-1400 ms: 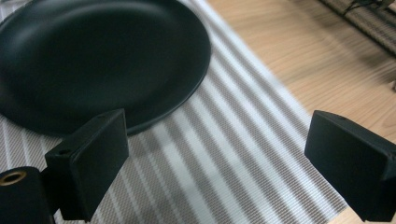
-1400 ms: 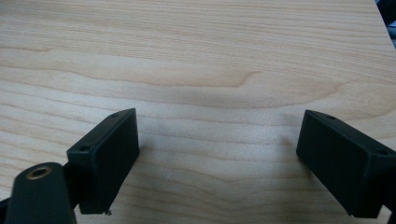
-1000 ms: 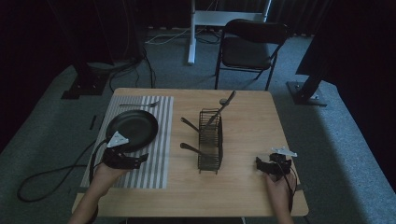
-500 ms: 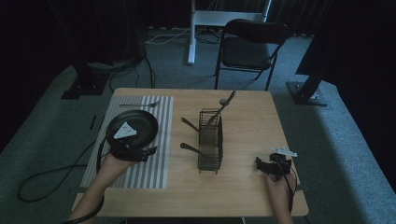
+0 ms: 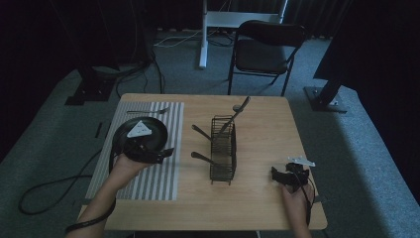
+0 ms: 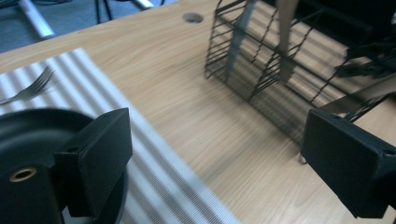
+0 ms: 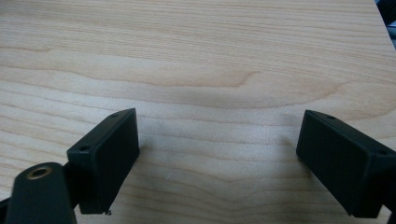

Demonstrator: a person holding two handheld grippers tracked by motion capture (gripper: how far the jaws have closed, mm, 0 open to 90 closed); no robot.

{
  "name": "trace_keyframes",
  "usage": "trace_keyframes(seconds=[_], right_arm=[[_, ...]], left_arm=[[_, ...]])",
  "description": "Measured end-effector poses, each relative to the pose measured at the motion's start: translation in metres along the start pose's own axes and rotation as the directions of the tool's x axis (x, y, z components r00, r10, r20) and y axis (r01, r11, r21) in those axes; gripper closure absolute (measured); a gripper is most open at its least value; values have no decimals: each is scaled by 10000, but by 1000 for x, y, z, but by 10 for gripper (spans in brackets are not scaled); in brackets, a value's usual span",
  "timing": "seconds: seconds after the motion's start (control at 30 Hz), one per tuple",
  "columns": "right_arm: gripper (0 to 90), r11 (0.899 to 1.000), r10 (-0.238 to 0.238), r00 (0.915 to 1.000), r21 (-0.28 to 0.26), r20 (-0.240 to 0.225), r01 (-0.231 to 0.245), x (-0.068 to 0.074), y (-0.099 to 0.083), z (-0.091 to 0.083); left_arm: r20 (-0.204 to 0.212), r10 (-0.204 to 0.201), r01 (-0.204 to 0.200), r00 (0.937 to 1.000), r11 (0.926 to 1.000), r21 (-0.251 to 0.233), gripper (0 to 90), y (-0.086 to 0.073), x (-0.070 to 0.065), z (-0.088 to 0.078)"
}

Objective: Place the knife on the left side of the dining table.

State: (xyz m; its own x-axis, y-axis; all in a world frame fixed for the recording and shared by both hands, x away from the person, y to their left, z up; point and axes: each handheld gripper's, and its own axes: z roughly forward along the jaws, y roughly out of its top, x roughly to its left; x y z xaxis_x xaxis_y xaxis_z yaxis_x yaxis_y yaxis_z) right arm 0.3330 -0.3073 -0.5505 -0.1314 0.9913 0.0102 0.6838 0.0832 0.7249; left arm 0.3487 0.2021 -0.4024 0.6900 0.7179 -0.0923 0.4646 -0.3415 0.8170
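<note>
Dim room, wooden table (image 5: 257, 203). Our left gripper (image 5: 159, 154) hovers with jaws apart, empty, by the plate (image 5: 153, 130), which looks stiff and slippery; we'd grip its rim. Right gripper (image 5: 275, 173) rests, jaws apart.

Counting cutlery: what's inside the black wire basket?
Black wire basket: three metal utensil handles stick out; their working ends are blurred behind the wires.
</note>
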Motion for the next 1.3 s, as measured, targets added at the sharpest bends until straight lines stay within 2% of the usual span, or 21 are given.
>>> trace_keyframes(seconds=[0.1, 0.2, 0.47, 0.63, 0.7, 0.73, 0.83, 1.0, 1.03, 1.13, 1.3], right_arm=[[122, 10000, 4, 10000, 0, -1, -4, 0, 0, 0], [122, 10000, 3, 10000, -8, -3, -3, 0, 0, 0], [122, 10000, 0, 10000, -11, 3, 0, 0, 0, 0], [124, 10000, 2, 10000, -22, 4, -2, 0, 0, 0], [124, 10000, 2, 10000, -26, 0, -2, 0, 0, 0], [125, 10000, -1, 10000, -26, 3, 1, 0, 0, 0], [125, 10000, 6, 10000, -22, 4, -6, 0, 0, 0], [125, 10000, 6, 10000, -21, 5, -6, 0, 0, 0], [125, 10000, 8, 10000, -22, 6, -8, 0, 0, 0], [125, 10000, 7, 10000, -22, 5, -7, 0, 0, 0], [126, 10000, 28, 10000, -12, 2, -28, 0, 0, 0]], left_arm=[[73, 93, -92, 9999, 9999, -87, 96, 9, -3, 2], [335, 218, -215, 9992, 9997, -84, 96, 20, -6, 7], [538, 313, -304, 9981, 9994, -180, 96, 35, -12, 13], [718, 417, -414, 9965, 9991, -48, 96, 47, -17, 26], [670, 419, -415, 9969, 9991, -79, 96, 48, -18, 28], [853, 302, -298, 9959, 9995, -54, 96, 50, -18, 32], [810, 252, -255, 9964, 9997, 30, 96, 52, -18, 38], [1007, 202, -196, 9947, 9998, -65, 96, 58, -21, 46], [940, 237, -235, 9953, 9997, -34, 137, 60, -23, 50], [1050, 166, -168, 9943, 9999, 10, 138, 63, -25, 54], [984, -43, 29, 9951, 9999, 152, 152, 67, -24, 62]])
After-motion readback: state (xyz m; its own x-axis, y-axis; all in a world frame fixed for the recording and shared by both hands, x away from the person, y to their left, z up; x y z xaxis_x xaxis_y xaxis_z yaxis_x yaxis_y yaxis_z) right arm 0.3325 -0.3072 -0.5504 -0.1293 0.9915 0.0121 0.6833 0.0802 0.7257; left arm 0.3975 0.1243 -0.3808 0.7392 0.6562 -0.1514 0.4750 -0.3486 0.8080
